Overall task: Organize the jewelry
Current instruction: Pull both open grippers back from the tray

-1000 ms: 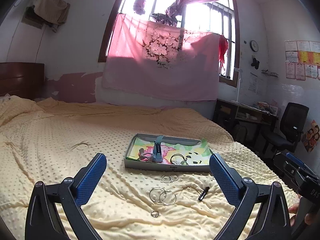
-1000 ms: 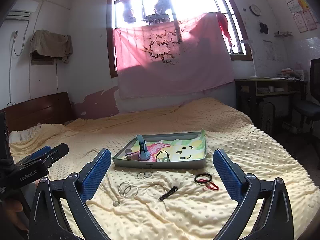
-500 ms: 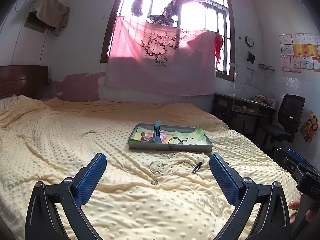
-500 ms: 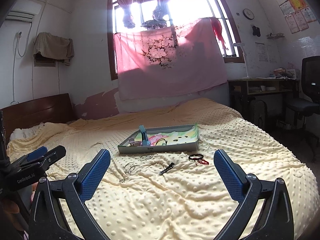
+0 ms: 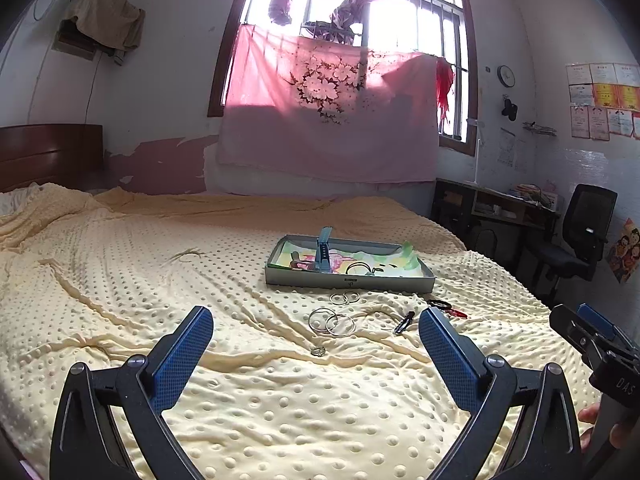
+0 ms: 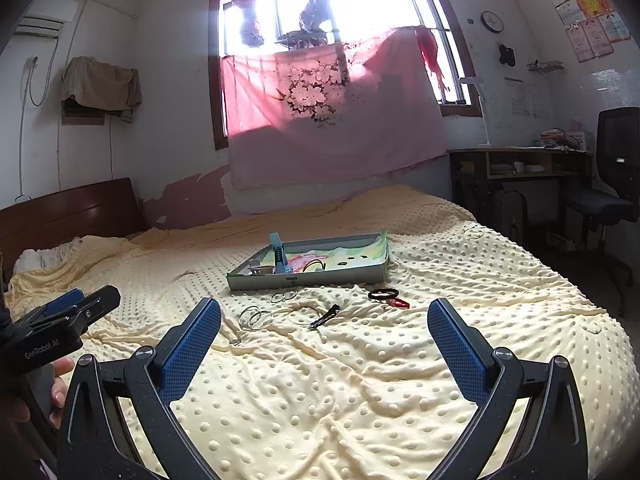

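Note:
A grey tray lies on the yellow blanket, holding a blue watch strap, a bangle and small pieces. In front of it lie two small rings, two large hoops, a small ring, a black clip and a black hair tie with a red piece. My left gripper and right gripper are both open and empty, well short of the jewelry.
The bed fills the foreground, with a wooden headboard at left. A desk and black chair stand at right. The other gripper shows at each view's edge.
Both grippers have pulled back and risen from the jewelry, so the tray and rings look farther away. Both jaws stay open. Nothing on the bed has moved.

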